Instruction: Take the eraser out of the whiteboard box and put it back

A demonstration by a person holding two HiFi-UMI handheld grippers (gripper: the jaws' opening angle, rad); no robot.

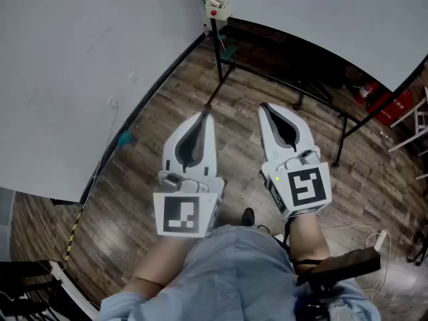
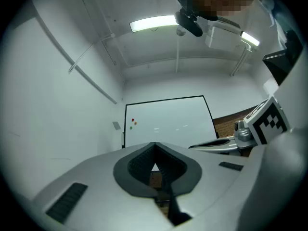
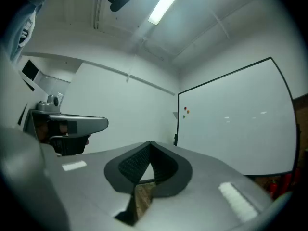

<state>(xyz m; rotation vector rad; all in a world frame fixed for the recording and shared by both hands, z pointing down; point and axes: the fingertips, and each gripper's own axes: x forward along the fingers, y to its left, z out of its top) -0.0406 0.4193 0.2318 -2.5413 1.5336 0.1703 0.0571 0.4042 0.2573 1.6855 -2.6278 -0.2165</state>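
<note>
Far ahead of both sets of fingertips, up on a black pole (image 1: pixel 219 55) at the edge of the whiteboard (image 1: pixel 321 19): a small pale box (image 1: pixel 219 7) with something red on it. Likely the whiteboard box, but too small to spot the eraser in there.

Nothing held in the left gripper (image 1: pixel 204 116): pinched shut, tip against tip. Same for the right gripper (image 1: pixel 264 105): shut tight and empty. Only wood floor (image 1: pixel 234 92) under the fingers.

Probably a light eraser, soft and fuzzy on one face, stiffer on the back, hard to break. Best to open wide, then squeeze gently across the two long sides near the middle, so no tipping or slipping.
</note>
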